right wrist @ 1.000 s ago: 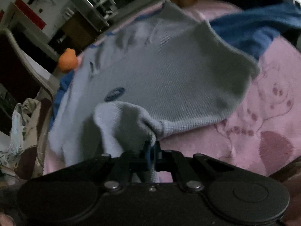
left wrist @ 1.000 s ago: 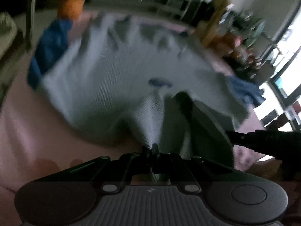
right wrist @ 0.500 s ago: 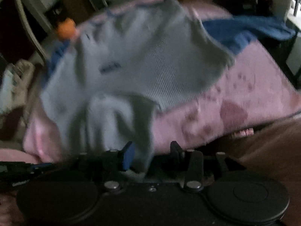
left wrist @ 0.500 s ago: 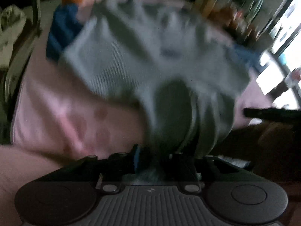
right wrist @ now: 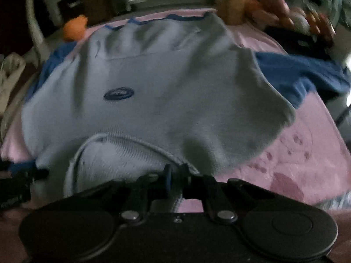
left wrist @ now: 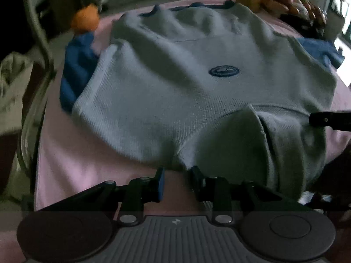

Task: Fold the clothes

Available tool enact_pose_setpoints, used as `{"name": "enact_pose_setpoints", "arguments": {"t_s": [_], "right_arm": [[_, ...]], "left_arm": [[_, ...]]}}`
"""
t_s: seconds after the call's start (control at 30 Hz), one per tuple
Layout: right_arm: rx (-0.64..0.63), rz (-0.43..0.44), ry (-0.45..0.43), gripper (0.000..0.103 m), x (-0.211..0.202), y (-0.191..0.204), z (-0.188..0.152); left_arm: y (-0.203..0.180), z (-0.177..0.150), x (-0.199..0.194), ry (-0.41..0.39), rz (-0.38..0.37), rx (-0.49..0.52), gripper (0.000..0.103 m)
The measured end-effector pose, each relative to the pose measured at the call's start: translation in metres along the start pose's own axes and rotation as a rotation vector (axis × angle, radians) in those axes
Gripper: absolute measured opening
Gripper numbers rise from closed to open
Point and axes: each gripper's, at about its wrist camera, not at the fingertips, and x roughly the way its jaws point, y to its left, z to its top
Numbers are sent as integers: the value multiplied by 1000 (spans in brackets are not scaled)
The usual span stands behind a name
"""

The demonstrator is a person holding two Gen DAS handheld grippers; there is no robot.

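Note:
A grey knit sweater with blue sleeves and a dark oval logo lies spread on a pink blanket. Its near hem is bunched and folded up. My left gripper is open and empty, just short of the hem. The sweater also shows in the right wrist view. My right gripper has its jaws slightly apart around the folded hem edge; whether they grip it I cannot tell. The right gripper's tip shows in the left wrist view at the right.
An orange ball sits at the blanket's far left corner. A chair frame and crumpled cloth stand on the left. Cluttered toys line the far right. A blue sleeve spreads to the right.
Both grippers had been shut on the hem and lifting it. The left one has opened and let go; the right one's jaws have parted. The hem has dropped onto the sweater.

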Motion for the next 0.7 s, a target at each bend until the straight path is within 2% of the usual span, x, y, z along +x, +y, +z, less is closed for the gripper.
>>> {"name": "enact_pose_setpoints", "arguments": {"t_s": [0.07, 0.2, 0.33, 0.4, 0.47, 0.53, 0.7], "right_arm": [[49, 30, -10, 12, -13, -3, 8], [18, 119, -98, 17, -55, 15, 39], [-88, 232, -203, 24, -95, 57, 88], [-138, 302, -223, 27, -100, 82, 112], [-170, 363, -204, 32, -88, 110, 134], [-203, 416, -184, 32, -75, 138, 155], [-267, 348, -109, 32, -3, 203, 195]], "left_arm": [[21, 11, -19, -48, 21, -54, 30], [64, 32, -56, -145, 63, -161, 31], [106, 54, -94, -241, 104, -268, 50], [128, 65, -108, -281, 120, -325, 55], [153, 81, -87, -260, 103, -401, 57], [177, 97, -66, -238, 85, -477, 54], [227, 114, -3, -195, -3, -578, 22]]}}
